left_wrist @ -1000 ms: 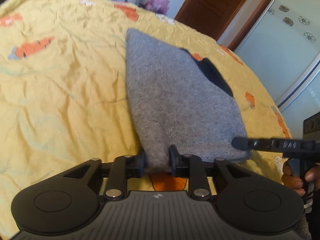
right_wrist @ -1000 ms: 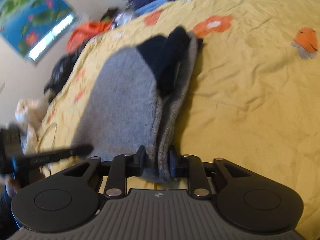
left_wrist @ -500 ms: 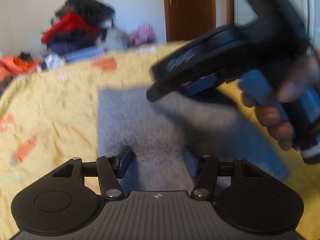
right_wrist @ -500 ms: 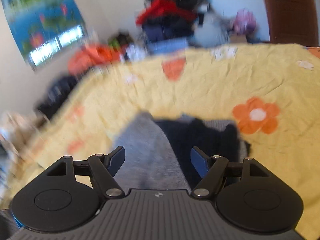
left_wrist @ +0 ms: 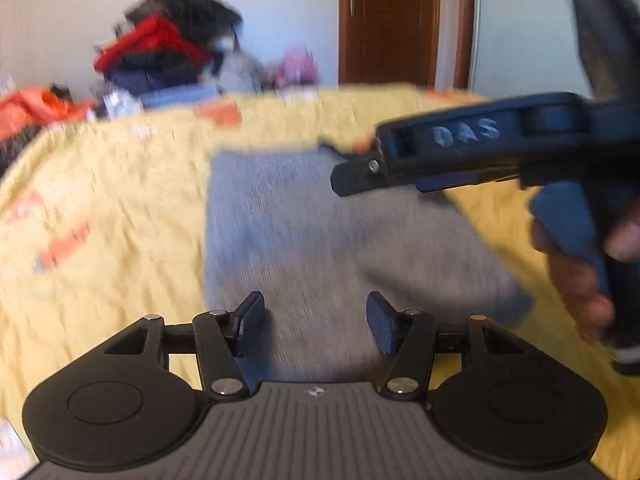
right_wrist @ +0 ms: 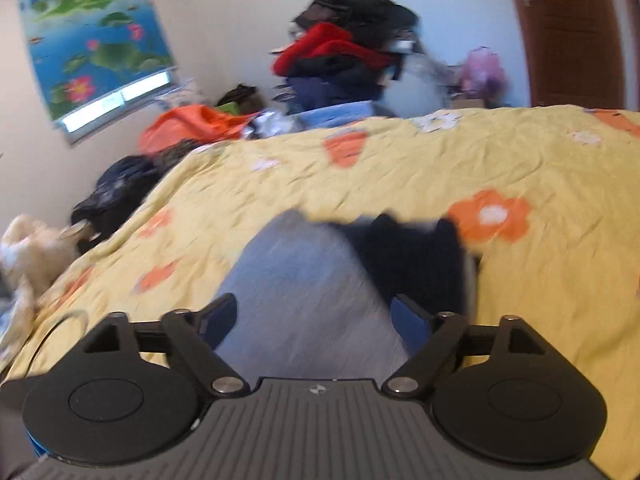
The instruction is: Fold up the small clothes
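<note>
With the left gripper (left_wrist: 316,322) parted and empty and the right gripper (right_wrist: 314,320) opening, the folded grey knitted garment (left_wrist: 320,240) on the yellow flowered bedspread (left_wrist: 120,200) could be dragged unfolded by a finger snagging it.

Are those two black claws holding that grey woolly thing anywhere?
Nothing is held: the grey knitted garment lies free on the yellow bedspread, both jaws apart, the right still opening.

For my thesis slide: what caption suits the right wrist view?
Right gripper opening above a folded grey garment with dark trim on a yellow floral bedspread.
</note>
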`<action>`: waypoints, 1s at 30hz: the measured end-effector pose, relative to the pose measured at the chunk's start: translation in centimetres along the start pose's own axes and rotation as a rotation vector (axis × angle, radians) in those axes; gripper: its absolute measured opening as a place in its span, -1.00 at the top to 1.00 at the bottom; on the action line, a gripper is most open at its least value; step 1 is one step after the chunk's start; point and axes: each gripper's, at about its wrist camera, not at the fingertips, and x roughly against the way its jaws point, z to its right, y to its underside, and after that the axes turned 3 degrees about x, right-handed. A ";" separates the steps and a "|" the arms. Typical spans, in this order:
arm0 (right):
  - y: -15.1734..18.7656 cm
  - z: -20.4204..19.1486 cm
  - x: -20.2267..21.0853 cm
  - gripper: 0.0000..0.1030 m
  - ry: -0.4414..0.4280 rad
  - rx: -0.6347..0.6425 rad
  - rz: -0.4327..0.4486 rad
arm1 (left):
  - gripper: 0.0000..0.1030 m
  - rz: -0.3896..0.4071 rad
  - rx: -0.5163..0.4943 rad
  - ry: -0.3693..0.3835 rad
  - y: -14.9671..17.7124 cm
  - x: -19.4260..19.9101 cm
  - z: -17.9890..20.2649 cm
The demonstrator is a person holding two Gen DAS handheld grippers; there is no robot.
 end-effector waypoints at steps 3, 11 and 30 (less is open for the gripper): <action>2.2 0.8 -1.9 -0.47 0.022 0.016 -0.038 | -0.09 0.023 -0.021 -0.023 1.0 -0.8 0.4; 3.8 -1.3 5.4 -0.79 0.159 0.036 0.089 | -0.37 0.097 0.078 -0.096 2.4 4.1 -0.3; 10.0 -2.9 3.1 -1.00 0.466 0.030 -0.073 | -1.00 -0.007 0.192 -0.214 5.2 2.5 -0.9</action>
